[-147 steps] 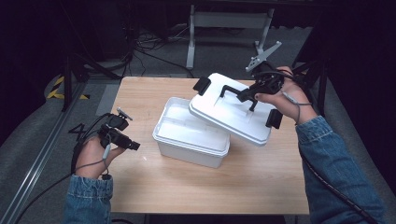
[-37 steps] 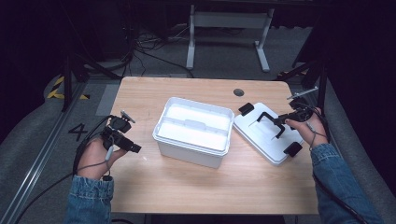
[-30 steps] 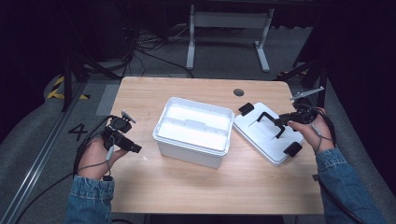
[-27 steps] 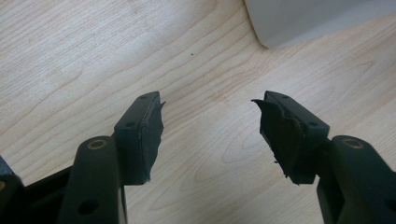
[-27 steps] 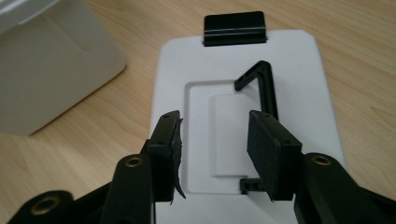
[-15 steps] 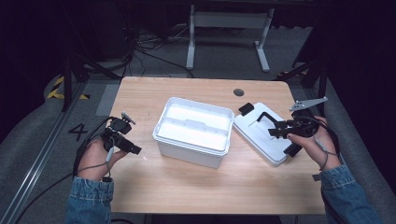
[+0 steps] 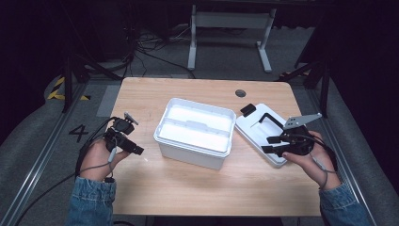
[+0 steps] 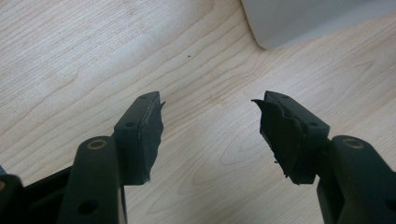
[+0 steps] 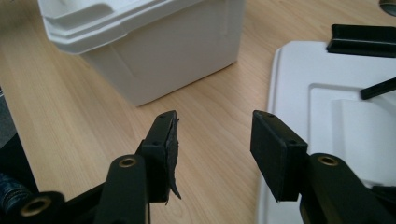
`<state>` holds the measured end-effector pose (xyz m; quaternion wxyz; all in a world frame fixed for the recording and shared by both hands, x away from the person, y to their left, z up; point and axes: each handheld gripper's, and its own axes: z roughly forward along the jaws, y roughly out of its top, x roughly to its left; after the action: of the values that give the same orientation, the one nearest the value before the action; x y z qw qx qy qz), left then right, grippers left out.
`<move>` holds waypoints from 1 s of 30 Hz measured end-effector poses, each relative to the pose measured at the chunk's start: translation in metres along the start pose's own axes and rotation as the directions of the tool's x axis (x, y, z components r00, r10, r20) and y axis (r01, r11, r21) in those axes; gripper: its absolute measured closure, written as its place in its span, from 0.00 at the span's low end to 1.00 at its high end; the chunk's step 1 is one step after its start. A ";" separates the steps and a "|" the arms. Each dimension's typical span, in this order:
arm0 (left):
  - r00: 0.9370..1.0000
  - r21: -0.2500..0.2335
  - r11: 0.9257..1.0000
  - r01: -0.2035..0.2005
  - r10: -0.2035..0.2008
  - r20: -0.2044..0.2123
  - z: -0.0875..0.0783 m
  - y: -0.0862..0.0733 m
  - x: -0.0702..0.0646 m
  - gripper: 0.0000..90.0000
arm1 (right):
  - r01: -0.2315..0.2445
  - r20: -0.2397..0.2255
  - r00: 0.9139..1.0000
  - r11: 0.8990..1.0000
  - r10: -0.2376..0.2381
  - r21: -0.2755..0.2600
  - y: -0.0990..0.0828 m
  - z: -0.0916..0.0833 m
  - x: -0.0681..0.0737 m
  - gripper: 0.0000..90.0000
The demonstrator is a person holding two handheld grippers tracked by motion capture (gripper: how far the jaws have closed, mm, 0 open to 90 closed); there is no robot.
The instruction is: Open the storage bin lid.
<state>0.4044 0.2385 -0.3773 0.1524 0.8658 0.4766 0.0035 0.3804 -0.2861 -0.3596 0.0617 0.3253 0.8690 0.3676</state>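
- The white lid (image 7: 261,134) lies flat on the counter (image 7: 197,188) at the right, just beside the open white box (image 7: 196,132), with a narrow gap between the two.
- Its black handle (image 7: 269,118) faces up, and a black latch (image 7: 248,109) sits at its far corner.
- My right hand-held gripper (image 7: 272,144) hovers over the near edge of the lid; its jaws have just been opening and now stand wide apart with nothing between them.
- In the right gripper view the gap between my pads (image 9: 163,149) frames bare wood and the lid's left rim (image 9: 275,84), and the box's side wall (image 9: 177,51) rises at the far left.
- The box stands at the middle of the counter, its inside bright and showing a raised step along one side.
- My left hand-held gripper (image 7: 134,149) is at the near left of the counter, well apart from the lid and near the box's left wall.
- Its jaws are wide apart and hold nothing; the left gripper view shows wood grain between the pads (image 8: 140,135) and a corner of the box (image 8: 299,21) at the far right.
- A small dark round hole (image 7: 240,92) sits in the counter at the far side, beyond the lid.
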 end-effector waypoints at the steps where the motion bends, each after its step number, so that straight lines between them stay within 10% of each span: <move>1: 1.000 0.004 1.000 -0.006 0.006 -0.003 0.000 0.000 0.000 0.44 | 0.005 -0.006 1.000 1.000 -0.005 0.000 -0.001 0.001 0.002 0.58; 30: 1.000 0.018 1.000 -0.014 0.014 0.005 0.005 0.006 -0.001 0.44 | 0.066 -0.022 0.998 0.996 -0.065 0.057 -0.049 0.077 0.036 0.56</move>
<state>0.4097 0.2328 -0.3803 0.1457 0.8704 0.4703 -0.0018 0.3535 -0.2436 -0.4435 0.0556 0.2945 0.8901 0.3432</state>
